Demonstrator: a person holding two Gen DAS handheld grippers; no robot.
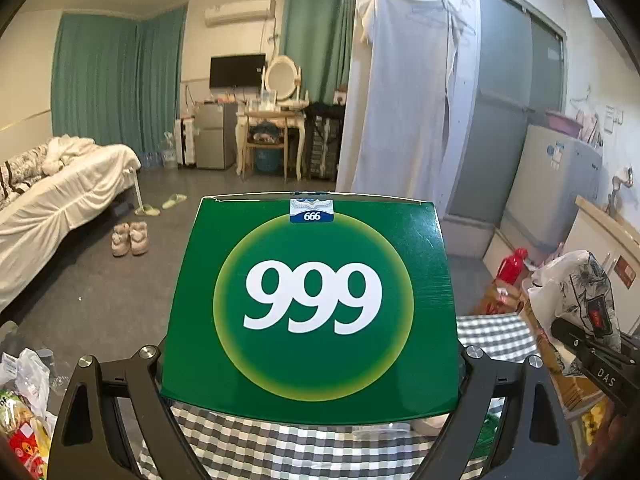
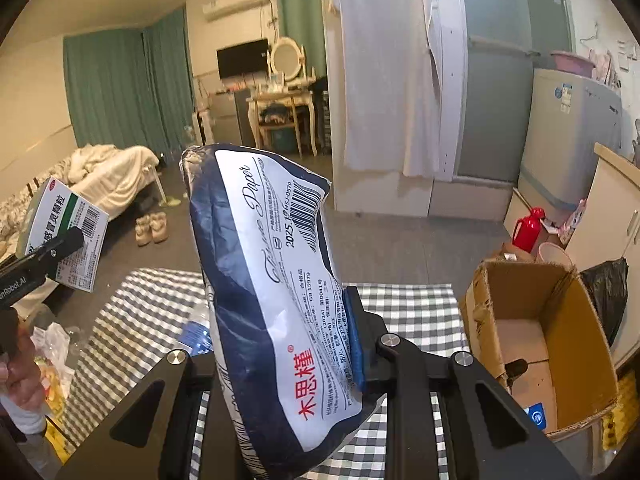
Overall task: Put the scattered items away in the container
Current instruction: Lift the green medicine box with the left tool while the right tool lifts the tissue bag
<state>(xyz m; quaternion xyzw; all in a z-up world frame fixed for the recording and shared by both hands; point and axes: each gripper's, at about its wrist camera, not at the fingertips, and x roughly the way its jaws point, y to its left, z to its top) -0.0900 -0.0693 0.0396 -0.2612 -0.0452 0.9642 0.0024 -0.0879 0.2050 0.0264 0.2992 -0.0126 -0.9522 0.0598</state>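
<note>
- Green, glossy cardboard medicine box (image 1: pixel 310 308) printed with a white 999 is clenched in your left gripper (image 1: pixel 312 360), up in the air to the left of the open brown cardboard carton (image 2: pixel 560 344), well apart from it.
- Your right gripper (image 2: pixel 280 364) is clenched on the soft blue-and-white plastic pack of tissue paper (image 2: pixel 272 300), which stands tilted above the grey-and-white checked tablecloth (image 2: pixel 404 308), just left of the carton.
- The tissue pack is squashy; I think it could slide out if you swing fast.
- The carton sits at the cloth's right edge; a late release may, I judge, clip its torn flap or nudge it off.
</note>
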